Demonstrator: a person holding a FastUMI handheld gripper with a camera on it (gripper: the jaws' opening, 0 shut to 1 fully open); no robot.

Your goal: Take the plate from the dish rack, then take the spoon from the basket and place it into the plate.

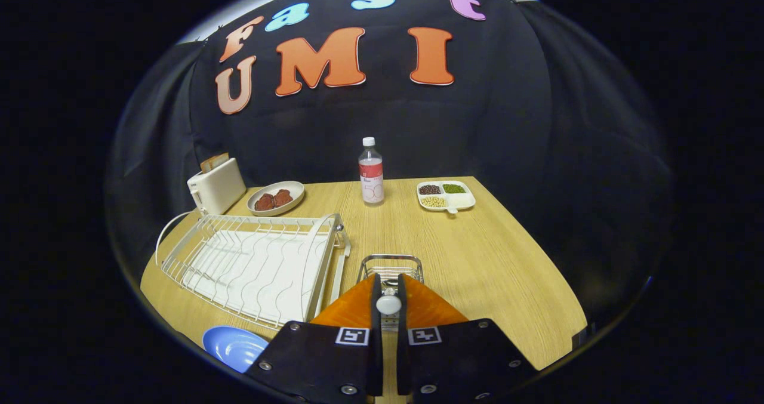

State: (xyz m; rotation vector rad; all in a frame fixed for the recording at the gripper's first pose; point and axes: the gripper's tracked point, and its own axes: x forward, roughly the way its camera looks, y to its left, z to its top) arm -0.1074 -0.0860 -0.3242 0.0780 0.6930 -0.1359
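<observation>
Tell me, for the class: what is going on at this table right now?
A hand-held gripper has its fingers closed on a white spoon handle, just above the small wire basket. The blue plate already lies on the wooden table in front of the dish rack. The spoon is not yet in the plate.

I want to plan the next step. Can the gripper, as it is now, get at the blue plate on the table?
Probably yes. The gripper is shut on the spoon's white handle above the wire basket. The blue plate lies open beside the fingers, near the dish rack, nothing between.
</observation>
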